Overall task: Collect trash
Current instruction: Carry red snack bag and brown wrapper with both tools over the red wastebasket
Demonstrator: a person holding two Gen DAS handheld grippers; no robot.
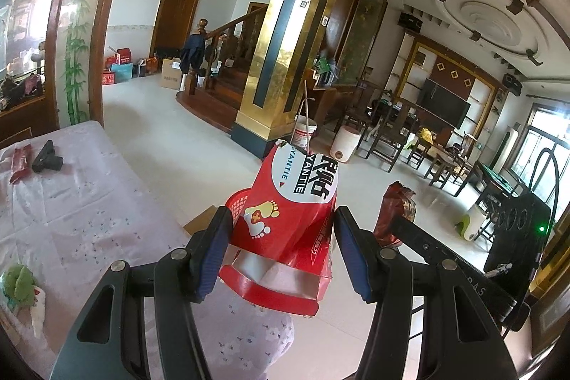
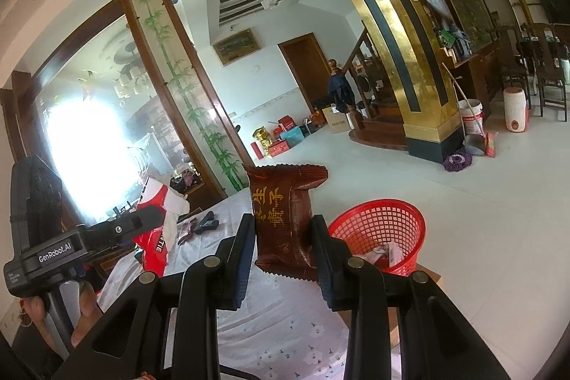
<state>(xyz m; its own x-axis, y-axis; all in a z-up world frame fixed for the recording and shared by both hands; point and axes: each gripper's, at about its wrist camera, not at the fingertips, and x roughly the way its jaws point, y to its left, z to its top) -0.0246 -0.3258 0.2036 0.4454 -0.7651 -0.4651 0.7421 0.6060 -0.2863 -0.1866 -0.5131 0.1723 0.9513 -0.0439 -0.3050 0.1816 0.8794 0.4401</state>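
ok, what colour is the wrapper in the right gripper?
Dark brown wrapper with gold characters, held in the right gripper; clearest in the right wrist view.

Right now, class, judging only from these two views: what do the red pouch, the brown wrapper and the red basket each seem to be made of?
Red pouch: probably glossy printed plastic or foil laminate; it shines and creases, with a torn top.
Brown wrapper: thin shiny plastic film, crinkled, with zigzag-cut ends.
Red basket: moulded plastic, going by its uniform colour and regular lattice holes.

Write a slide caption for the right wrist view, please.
Right gripper holds a brown snack wrapper near the red basket.
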